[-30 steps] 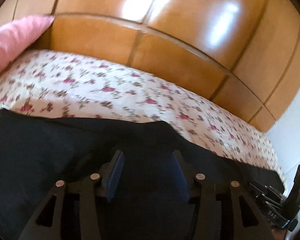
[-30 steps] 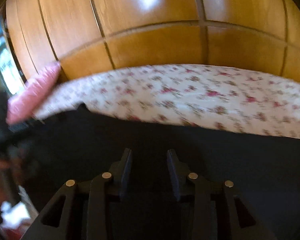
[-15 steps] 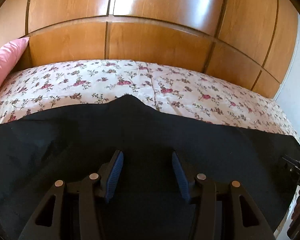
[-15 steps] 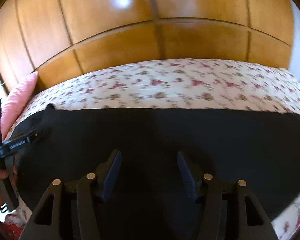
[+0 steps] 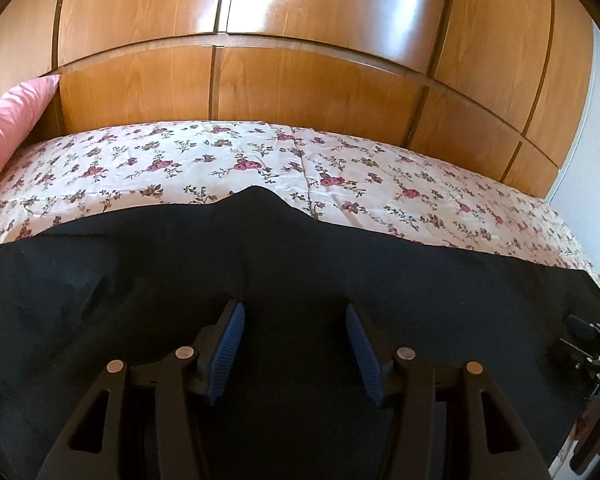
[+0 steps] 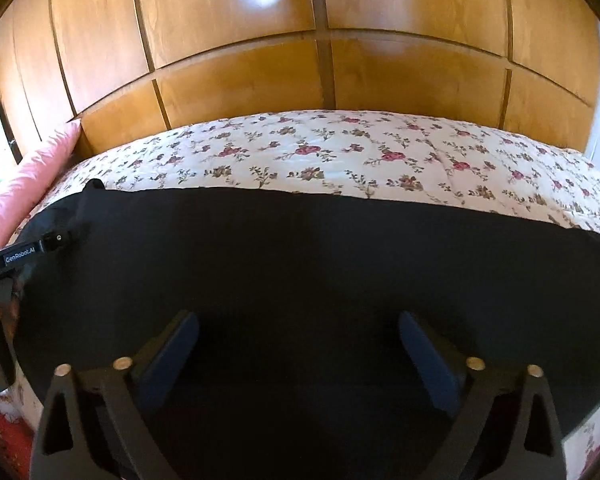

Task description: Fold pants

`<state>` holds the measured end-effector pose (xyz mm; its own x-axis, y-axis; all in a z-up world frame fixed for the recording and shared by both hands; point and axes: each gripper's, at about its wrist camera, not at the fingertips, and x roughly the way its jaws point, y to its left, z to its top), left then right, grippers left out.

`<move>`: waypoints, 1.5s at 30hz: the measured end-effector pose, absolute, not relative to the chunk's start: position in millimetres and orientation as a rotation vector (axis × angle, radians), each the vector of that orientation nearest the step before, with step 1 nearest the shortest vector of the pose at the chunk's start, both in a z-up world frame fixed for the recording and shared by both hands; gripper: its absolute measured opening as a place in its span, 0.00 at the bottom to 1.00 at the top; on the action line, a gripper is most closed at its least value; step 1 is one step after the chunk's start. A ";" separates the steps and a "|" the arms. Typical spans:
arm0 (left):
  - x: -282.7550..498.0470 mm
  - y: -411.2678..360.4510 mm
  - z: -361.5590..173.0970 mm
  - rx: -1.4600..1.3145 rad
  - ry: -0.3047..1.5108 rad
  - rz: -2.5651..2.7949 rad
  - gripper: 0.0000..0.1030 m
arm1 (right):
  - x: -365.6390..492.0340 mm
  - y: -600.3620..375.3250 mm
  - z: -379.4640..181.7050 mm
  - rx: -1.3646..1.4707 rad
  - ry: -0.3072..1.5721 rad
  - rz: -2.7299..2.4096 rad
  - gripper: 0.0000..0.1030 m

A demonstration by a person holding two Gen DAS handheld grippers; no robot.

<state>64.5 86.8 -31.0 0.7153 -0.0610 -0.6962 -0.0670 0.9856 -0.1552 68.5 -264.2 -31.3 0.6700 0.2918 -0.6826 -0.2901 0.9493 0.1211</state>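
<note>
Black pants (image 5: 260, 264) lie spread flat across the near part of a floral bedspread (image 5: 236, 160); they also fill the right wrist view (image 6: 300, 256). My left gripper (image 5: 294, 312) is open and empty, its blue pads above the fabric. My right gripper (image 6: 298, 324) is open wide and empty above the pants. The right gripper shows at the right edge of the left wrist view (image 5: 592, 352). The left gripper shows at the left edge of the right wrist view (image 6: 32, 254), near the pants' end.
A wooden panelled headboard or wardrobe (image 5: 300, 60) rises behind the bed. A pink pillow (image 5: 8, 120) lies at the far left, also in the right wrist view (image 6: 36, 172). A white wall (image 5: 596, 140) is at the right. The bed's edge drops off at the right (image 6: 596, 416).
Both grippers have pulled back and steadied over the pants. The right gripper's jaws have opened wider. The pants now lie flat with more of them in view.
</note>
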 end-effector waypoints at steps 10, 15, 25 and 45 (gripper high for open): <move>63.5 85.8 -31.3 -0.177 0.772 0.007 0.53 | 59.2 -274.3 -22.6 0.028 0.794 0.376 1.00; 63.5 85.8 -31.1 -0.173 0.771 0.008 0.53 | 50.2 -316.4 -13.5 0.227 0.760 0.313 1.00; 63.1 86.2 -31.0 -0.177 0.769 0.005 0.53 | 26.5 -408.9 -5.7 0.541 0.694 0.165 1.00; 62.6 86.7 -30.9 -0.183 0.767 0.004 0.53 | 32.4 -536.5 -48.3 0.974 0.612 -0.047 0.56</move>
